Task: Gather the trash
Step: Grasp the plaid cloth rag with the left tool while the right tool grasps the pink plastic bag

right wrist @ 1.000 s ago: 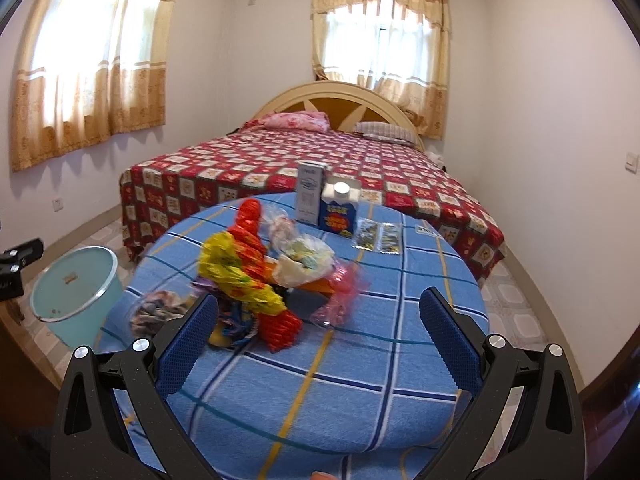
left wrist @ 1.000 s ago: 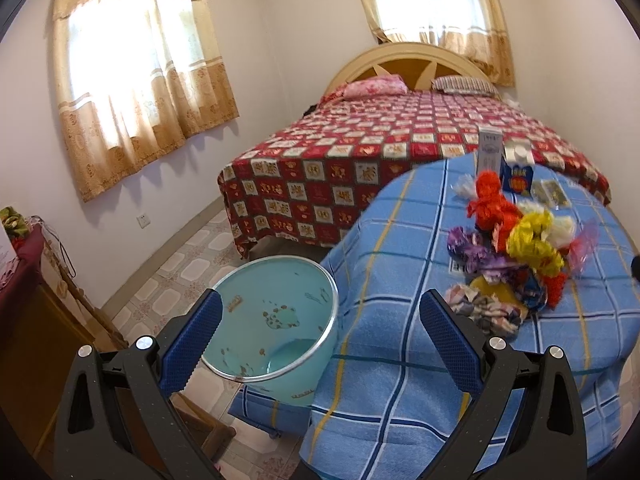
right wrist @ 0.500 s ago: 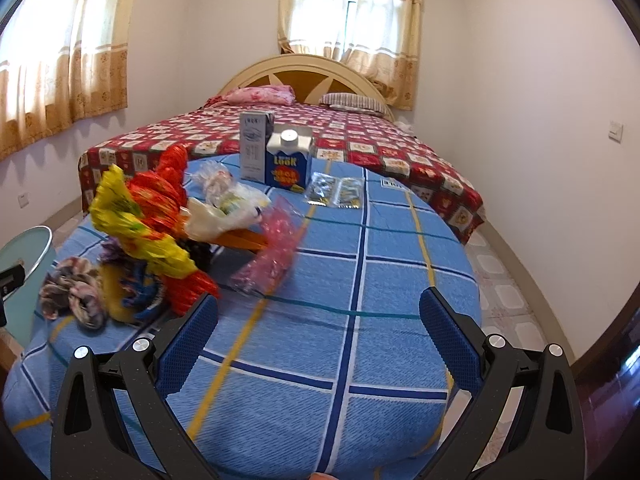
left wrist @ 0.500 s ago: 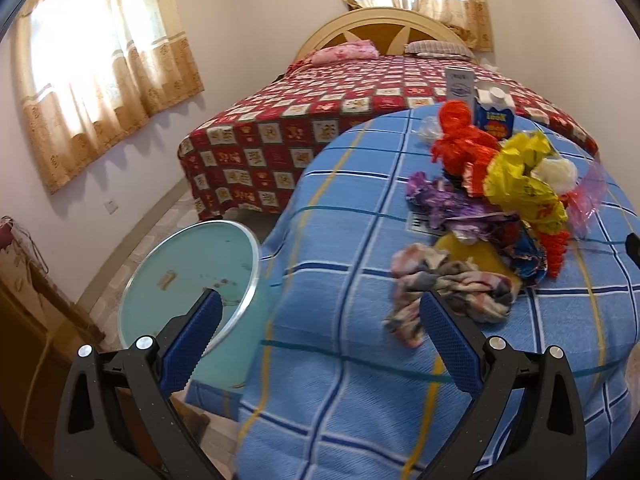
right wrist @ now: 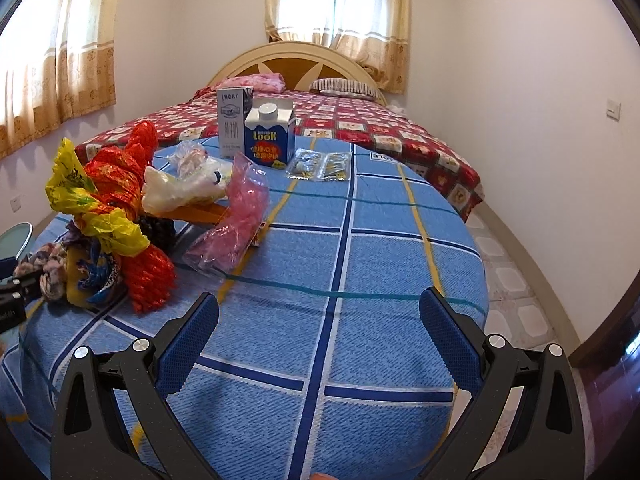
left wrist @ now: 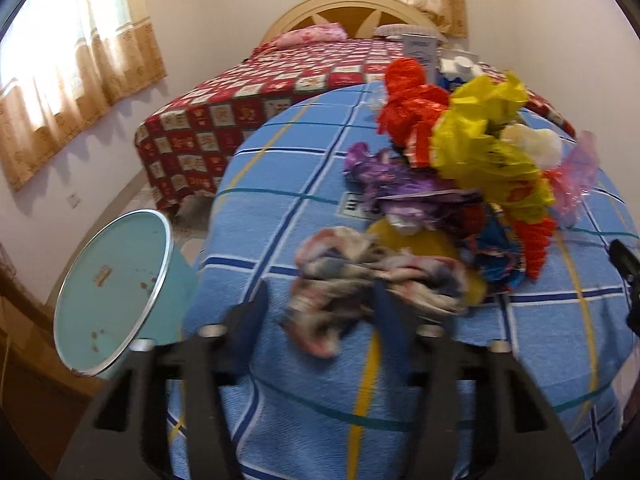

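**A:** What is your left claw doing?

**B:** My left gripper (left wrist: 320,312) is closing, its jaws drawn well in from full spread. The mottled crumpled wrapper (left wrist: 360,280) lies between the fingers, bunched at the tips. The picture is smeared there, so I cannot tell whether the pads press on it or merely flank it.

**A:** And the right?

**B:** My right gripper (right wrist: 320,340) stands wide open over the blue checked tablecloth (right wrist: 380,280) with nothing between its fingers.

**A:** Where is the trash?

**B:** In the left wrist view, the heap runs from centre up toward one o'clock: the mottled wrapper nearest me, a yellow packet (left wrist: 416,240) touching it behind, a purple wrapper (left wrist: 380,176) beyond that, then a red plastic bag (left wrist: 412,108) and a yellow plastic bag (left wrist: 484,148) piled on top. A pink film bag (left wrist: 576,180) sits at two o'clock, beside the heap.

**A:** The bin?

**B:** The pale blue bin (left wrist: 108,292) is at nine o'clock, off the table's edge and lower, its mouth tilted toward me.

**A:** Anything else on the table?

**B:** From the right wrist view, at twelve o'clock stand a blue carton (right wrist: 270,136) and a grey carton (right wrist: 234,120), just beside each other, upright. Two small clear packets (right wrist: 320,166) lie flat near them, toward one o'clock. The bed (right wrist: 380,128) is behind the table.
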Tool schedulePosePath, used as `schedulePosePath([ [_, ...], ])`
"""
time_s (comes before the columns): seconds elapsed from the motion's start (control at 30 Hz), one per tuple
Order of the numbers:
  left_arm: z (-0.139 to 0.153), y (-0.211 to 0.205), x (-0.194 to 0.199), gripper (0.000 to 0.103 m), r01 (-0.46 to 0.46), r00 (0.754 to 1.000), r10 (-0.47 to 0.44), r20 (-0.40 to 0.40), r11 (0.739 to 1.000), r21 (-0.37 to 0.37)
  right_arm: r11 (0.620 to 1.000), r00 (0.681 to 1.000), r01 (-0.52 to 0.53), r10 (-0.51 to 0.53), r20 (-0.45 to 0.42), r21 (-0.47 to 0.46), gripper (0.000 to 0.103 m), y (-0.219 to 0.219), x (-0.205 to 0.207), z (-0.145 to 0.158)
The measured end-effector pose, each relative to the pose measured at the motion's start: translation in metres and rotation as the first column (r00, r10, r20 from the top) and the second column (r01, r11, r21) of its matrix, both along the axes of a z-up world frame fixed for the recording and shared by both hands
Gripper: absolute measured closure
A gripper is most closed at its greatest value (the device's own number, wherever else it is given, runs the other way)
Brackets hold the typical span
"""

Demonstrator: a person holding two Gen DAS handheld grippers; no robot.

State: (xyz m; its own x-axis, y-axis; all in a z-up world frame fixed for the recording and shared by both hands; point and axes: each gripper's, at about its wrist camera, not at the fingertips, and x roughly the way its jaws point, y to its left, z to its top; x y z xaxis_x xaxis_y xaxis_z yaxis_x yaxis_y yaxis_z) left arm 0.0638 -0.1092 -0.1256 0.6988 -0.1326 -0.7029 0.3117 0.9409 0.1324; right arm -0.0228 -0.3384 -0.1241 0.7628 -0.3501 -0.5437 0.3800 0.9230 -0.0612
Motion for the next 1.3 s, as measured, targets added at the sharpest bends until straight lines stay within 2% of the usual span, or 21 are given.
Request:
schedulePosePath([
  [0.1, 0.001, -0.005, -0.003, 0.093, 0.027, 1.000, -0.027, -0.005, 1.000, -0.007, 1.000, 1.000, -0.006, 0.006, 0.003, 0.005, 0.005, 0.000, 0.000, -0.001],
  [0.37, 0.024, 0.009, -0.012, 0.096, 0.030, 1.000, -0.029, 0.011, 0.999, -0.031, 1.000, 0.999, -0.010, 0.009, 0.045, 0.012, 0.005, 0.001, 0.010, 0.024],
  [0.6, 0.054, 0.036, -0.021, 0.096, -0.029, 0.992, 0.028, 0.122, 1.000, 0.005, 0.998, 0.999, -0.040, 0.040, 0.003, 0.038, 0.008, 0.003, 0.049, 0.028],
  [0.63, 0.056, 0.040, -0.019, 0.096, -0.045, 0.991, 0.043, 0.129, 0.999, 0.012, 0.998, 0.999, -0.045, 0.046, -0.021, 0.051, 0.012, 0.003, 0.057, 0.025],
  [0.7, 0.055, 0.047, -0.014, 0.096, -0.068, 0.990, 0.065, 0.129, 0.998, 0.018, 0.995, 0.996, -0.058, 0.063, -0.063, 0.081, 0.033, 0.000, 0.068, 0.018],
  [0.73, 0.054, 0.050, -0.010, 0.096, -0.082, 0.989, 0.078, 0.124, 0.996, 0.024, 0.994, 0.995, -0.058, 0.066, -0.080, 0.092, 0.038, -0.002, 0.071, 0.015],
  [0.77, 0.054, 0.052, -0.008, 0.096, -0.090, 0.989, 0.086, 0.119, 0.996, 0.023, 0.992, 0.993, -0.063, 0.073, -0.091, 0.107, 0.055, -0.003, 0.074, 0.013],
  [0.8, 0.054, 0.056, -0.005, 0.096, -0.100, 0.989, 0.097, 0.113, 0.995, 0.021, 0.986, 0.990, -0.085, 0.100, -0.098, 0.144, 0.080, -0.004, 0.076, 0.010],
  [0.83, 0.054, 0.058, -0.004, 0.096, -0.105, 0.989, 0.102, 0.111, 0.994, 0.021, 0.981, 0.987, -0.101, 0.119, -0.104, 0.167, 0.085, -0.005, 0.076, 0.007],
  [0.9, 0.056, 0.061, -0.002, 0.096, -0.116, 0.987, 0.112, 0.115, 0.993, 0.022, 0.979, 0.988, -0.108, 0.125, -0.093, 0.172, 0.090, -0.008, 0.071, 0.009],
  [1.0, 0.061, 0.065, -0.003, 0.096, -0.127, 0.984, 0.123, 0.125, 0.992, 0.017, 0.981, 0.993, -0.094, 0.105, -0.059, 0.172, 0.092, -0.012, 0.060, 0.014],
  [1.2, 0.071, 0.079, -0.002, 0.096, -0.156, 0.979, 0.154, 0.135, 0.988, 0.011, 0.987, 0.999, -0.046, 0.042, 0.029, 0.154, 0.092, -0.027, 0.040, 0.045],
  [1.3, 0.073, 0.086, -0.001, 0.096, -0.175, 0.976, 0.172, 0.132, 0.985, 0.009, 0.989, 0.997, -0.056, 0.048, 0.061, 0.138, 0.092, -0.024, 0.038, 0.061],
])
